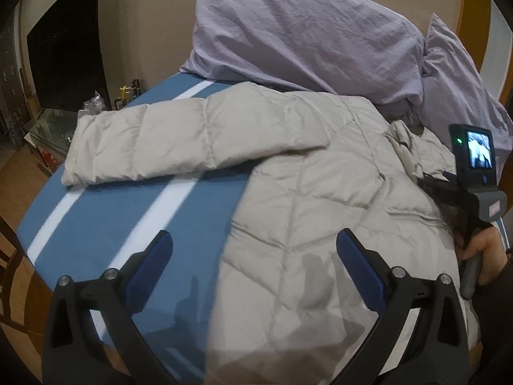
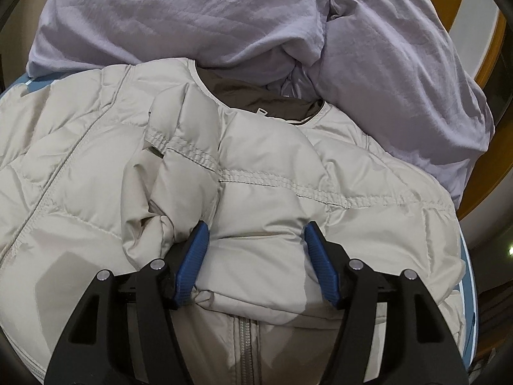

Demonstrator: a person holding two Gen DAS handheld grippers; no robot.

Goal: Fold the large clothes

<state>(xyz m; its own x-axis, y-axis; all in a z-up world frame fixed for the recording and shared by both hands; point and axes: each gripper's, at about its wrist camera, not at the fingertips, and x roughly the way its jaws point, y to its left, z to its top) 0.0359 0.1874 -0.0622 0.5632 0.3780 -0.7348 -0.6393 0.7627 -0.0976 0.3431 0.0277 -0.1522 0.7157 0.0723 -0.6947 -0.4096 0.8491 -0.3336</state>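
Observation:
A pale grey quilted puffer jacket point(image 1: 304, 192) lies spread on a blue bed with white stripes point(image 1: 128, 199). One sleeve point(image 1: 166, 141) stretches out to the left across the bed. My left gripper point(image 1: 253, 240) is open and empty, held above the jacket's left edge. In the right wrist view the other sleeve point(image 2: 256, 192) is folded over the jacket's front, below the collar point(image 2: 256, 96). My right gripper point(image 2: 255, 234) has its blue pads either side of a fold of this sleeve, pressing into it. The right gripper's body also shows in the left wrist view point(image 1: 474, 173).
Lilac pillows point(image 1: 304, 32) lie piled at the head of the bed, touching the jacket's collar. A glass side table point(image 1: 48, 125) with small items stands left of the bed. A wooden chair point(image 1: 9, 266) is at the lower left. The jacket's zip point(image 2: 245, 346) runs down near me.

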